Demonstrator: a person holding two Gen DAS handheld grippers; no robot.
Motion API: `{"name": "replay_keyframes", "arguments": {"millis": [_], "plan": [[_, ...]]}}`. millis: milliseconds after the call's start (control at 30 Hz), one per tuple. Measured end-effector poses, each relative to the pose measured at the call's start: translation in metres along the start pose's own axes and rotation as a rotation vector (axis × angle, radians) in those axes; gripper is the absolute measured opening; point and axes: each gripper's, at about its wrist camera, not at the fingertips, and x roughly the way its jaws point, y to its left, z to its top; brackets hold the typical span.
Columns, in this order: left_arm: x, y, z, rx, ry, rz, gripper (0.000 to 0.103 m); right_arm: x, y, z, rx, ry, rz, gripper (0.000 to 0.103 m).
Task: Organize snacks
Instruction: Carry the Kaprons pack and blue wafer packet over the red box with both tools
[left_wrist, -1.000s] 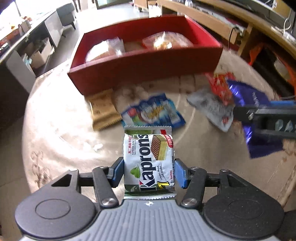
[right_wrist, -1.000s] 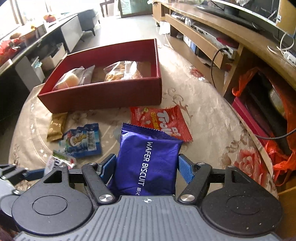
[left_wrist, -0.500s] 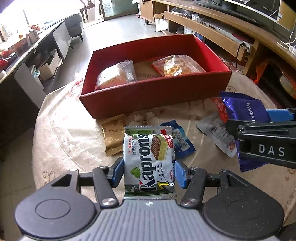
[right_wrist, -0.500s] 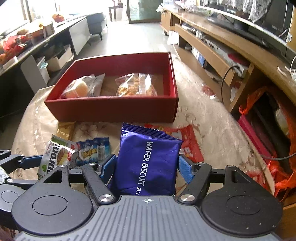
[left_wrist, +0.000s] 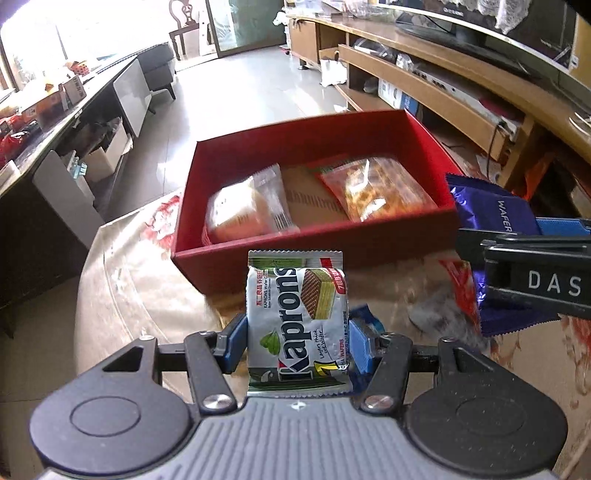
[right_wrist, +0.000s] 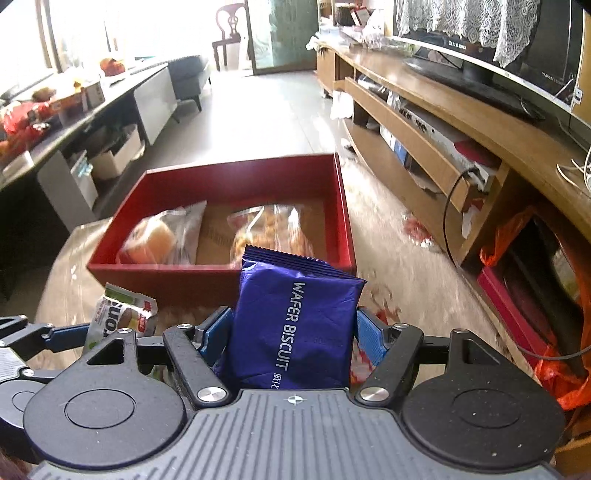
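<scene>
The left gripper (left_wrist: 297, 341) is clamped on a green wafer pack (left_wrist: 297, 317), the right gripper (right_wrist: 293, 341) on a purple biscuit bag (right_wrist: 293, 325), both near the red box (left_wrist: 295, 254); either could catch its front wall and slip

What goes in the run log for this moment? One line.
left hand-held gripper: shut on silver Kaprons wafer packet | right hand-held gripper: shut on purple wafer biscuit bag | red cardboard box: ahead
</scene>
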Motion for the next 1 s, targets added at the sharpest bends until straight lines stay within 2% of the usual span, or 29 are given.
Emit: {"name": "replay_keyframes", "arguments": {"millis": [1000], "plan": [[0.018,0.007,0.057,-0.040,-0.055,0.019,0.054,0.024,0.001,0.048,0.021,-0.058,-0.002,0.077]]}}
